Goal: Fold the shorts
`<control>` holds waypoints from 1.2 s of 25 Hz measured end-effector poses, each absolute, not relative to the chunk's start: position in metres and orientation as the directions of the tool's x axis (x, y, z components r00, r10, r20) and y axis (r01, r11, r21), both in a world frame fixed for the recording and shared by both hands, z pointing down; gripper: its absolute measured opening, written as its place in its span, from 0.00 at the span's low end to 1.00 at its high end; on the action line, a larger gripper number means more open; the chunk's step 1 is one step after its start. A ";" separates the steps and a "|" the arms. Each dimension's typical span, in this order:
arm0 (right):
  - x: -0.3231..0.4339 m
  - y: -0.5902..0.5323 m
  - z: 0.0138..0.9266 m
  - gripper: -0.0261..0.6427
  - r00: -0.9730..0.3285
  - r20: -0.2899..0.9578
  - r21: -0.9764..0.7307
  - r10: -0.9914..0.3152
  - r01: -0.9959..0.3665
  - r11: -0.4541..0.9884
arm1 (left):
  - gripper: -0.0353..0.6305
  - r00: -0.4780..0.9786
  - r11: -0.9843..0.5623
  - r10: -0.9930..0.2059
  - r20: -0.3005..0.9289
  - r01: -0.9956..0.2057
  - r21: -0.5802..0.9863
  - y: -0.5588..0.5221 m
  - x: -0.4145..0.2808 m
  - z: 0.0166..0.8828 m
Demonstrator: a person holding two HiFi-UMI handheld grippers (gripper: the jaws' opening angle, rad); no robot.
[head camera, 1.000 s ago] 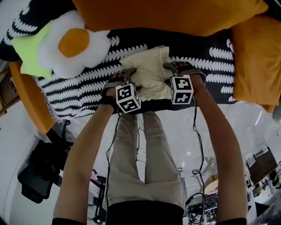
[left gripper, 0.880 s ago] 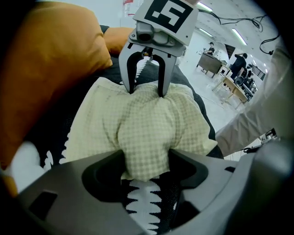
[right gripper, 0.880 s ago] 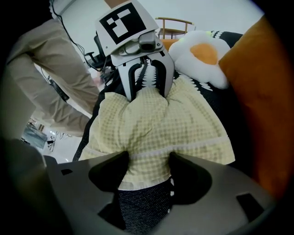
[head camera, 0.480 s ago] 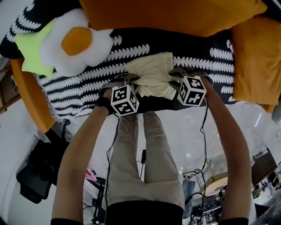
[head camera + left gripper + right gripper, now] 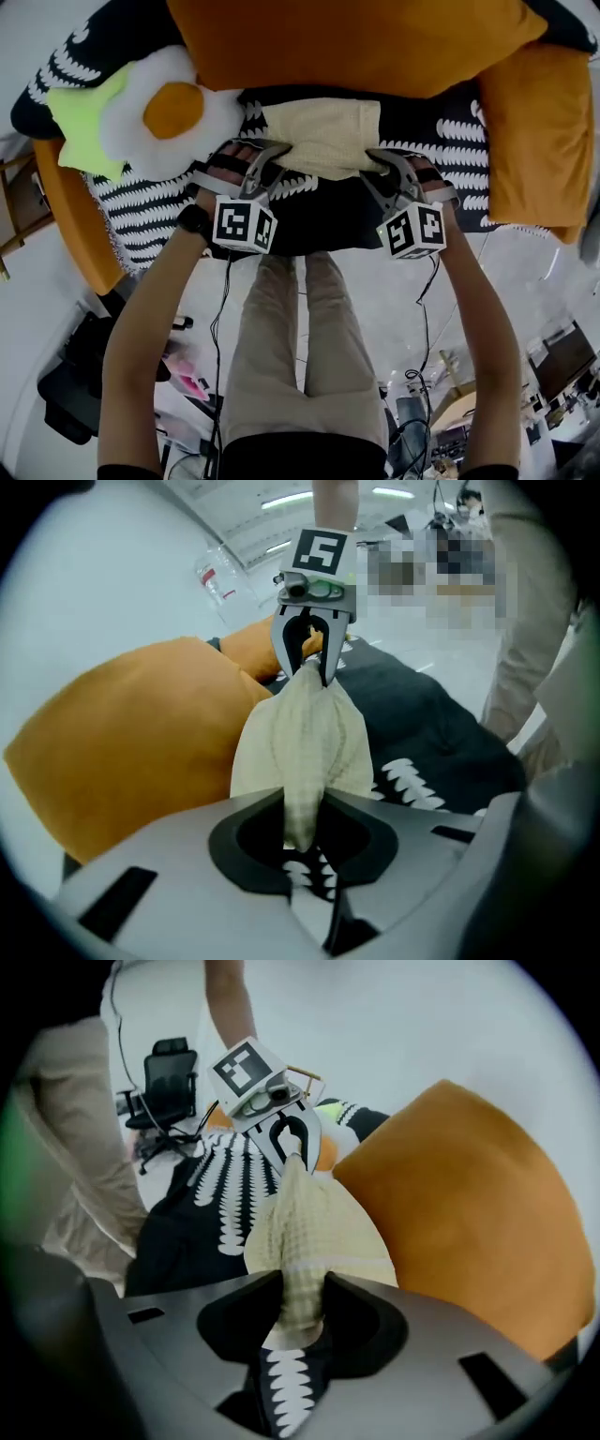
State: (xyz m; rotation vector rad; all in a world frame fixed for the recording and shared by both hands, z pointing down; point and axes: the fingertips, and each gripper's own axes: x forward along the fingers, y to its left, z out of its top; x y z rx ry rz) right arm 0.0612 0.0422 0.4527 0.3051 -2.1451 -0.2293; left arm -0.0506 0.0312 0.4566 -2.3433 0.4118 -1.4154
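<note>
The pale yellow waffle-weave shorts [image 5: 323, 139] hang stretched between my two grippers above the black blanket [image 5: 323, 211]. My left gripper [image 5: 274, 157] is shut on the shorts' left edge; its jaws have just been closing, and a bunched fold [image 5: 300, 789] sits between them. My right gripper [image 5: 377, 161] is shut on the right edge, its jaws also just closed on a fold [image 5: 302, 1293]. In the left gripper view the right gripper [image 5: 309, 663] pinches the far end of the shorts. In the right gripper view the left gripper [image 5: 289, 1147] does the same.
A black blanket with white marks [image 5: 141, 202] covers the orange sofa seat. A large orange cushion [image 5: 356, 42] stands behind, another [image 5: 530, 131] at the right. A fried-egg cushion [image 5: 173, 108] and a green one [image 5: 80, 127] lie at the left. An office chair [image 5: 173, 1077] stands beyond.
Both grippers have closed on the shorts and risen with them, moving apart. The shorts have left the blanket and now hang taut nearer the back cushion.
</note>
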 end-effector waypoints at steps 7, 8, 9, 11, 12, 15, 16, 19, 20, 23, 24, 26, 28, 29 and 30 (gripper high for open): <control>0.059 0.094 0.530 0.38 -0.467 0.833 0.347 -0.297 0.024 0.937 | 0.32 0.442 -0.952 -0.304 0.844 -0.118 -0.281 0.087 -0.057 0.541; 0.063 0.112 0.537 0.48 -0.472 0.851 0.284 -0.231 0.043 0.958 | 0.39 0.471 -0.973 -0.230 0.852 -0.124 -0.194 0.103 -0.054 0.545; 0.064 0.129 0.540 0.59 -0.483 0.858 0.230 -0.173 0.062 0.971 | 0.47 0.499 -0.984 -0.171 0.850 -0.122 -0.126 0.117 -0.053 0.545; 0.062 0.157 0.532 0.68 -0.515 0.852 0.149 -0.089 0.077 0.986 | 0.59 0.536 -0.994 -0.099 0.839 -0.094 -0.057 0.139 -0.066 0.534; 0.060 0.165 0.522 0.69 -0.537 0.841 0.114 -0.065 0.059 0.992 | 0.59 0.544 -0.995 -0.084 0.835 -0.084 -0.045 0.146 -0.077 0.524; 0.064 0.151 0.477 0.69 -0.612 0.785 0.010 -0.096 -0.143 0.990 | 0.59 0.564 -0.986 -0.087 0.821 -0.166 0.010 0.139 -0.102 0.489; 0.068 0.131 0.470 0.69 -0.627 0.768 -0.033 -0.134 -0.247 0.968 | 0.59 0.573 -0.968 -0.091 0.814 -0.241 0.062 0.126 -0.106 0.486; 0.068 0.057 0.492 0.68 -0.643 0.736 -0.235 -0.214 -0.538 0.809 | 0.59 0.596 -0.809 -0.074 0.799 -0.504 0.302 0.075 -0.107 0.516; 0.065 0.037 0.507 0.66 -0.647 0.731 -0.314 -0.215 -0.600 0.736 | 0.59 0.597 -0.743 -0.054 0.800 -0.559 0.367 0.063 -0.103 0.532; 0.051 0.008 0.536 0.55 -0.659 0.734 -0.444 -0.164 -0.649 0.618 | 0.59 0.594 -0.646 -0.024 0.804 -0.623 0.441 0.045 -0.085 0.564; 0.046 0.012 0.539 0.38 -0.658 0.745 -0.457 -0.110 -0.623 0.635 | 0.51 0.597 -0.648 -0.029 0.802 -0.622 0.440 0.043 -0.079 0.562; 0.040 0.035 0.533 0.12 -0.655 0.755 -0.475 0.029 -0.516 0.712 | 0.14 0.598 -0.699 -0.035 0.801 -0.588 0.408 0.047 -0.068 0.549; 0.051 0.067 0.522 0.11 -0.644 0.751 -0.505 0.145 -0.419 0.755 | 0.13 0.607 -0.763 0.021 0.794 -0.504 0.405 0.069 -0.055 0.534; 0.058 0.081 0.519 0.11 -0.642 0.742 -0.537 0.194 -0.396 0.745 | 0.13 0.614 -0.778 0.069 0.786 -0.459 0.428 0.083 -0.051 0.529; 0.062 0.093 0.517 0.11 -0.648 0.726 -0.576 0.230 -0.390 0.719 | 0.13 0.620 -0.781 0.113 0.777 -0.428 0.455 0.095 -0.051 0.526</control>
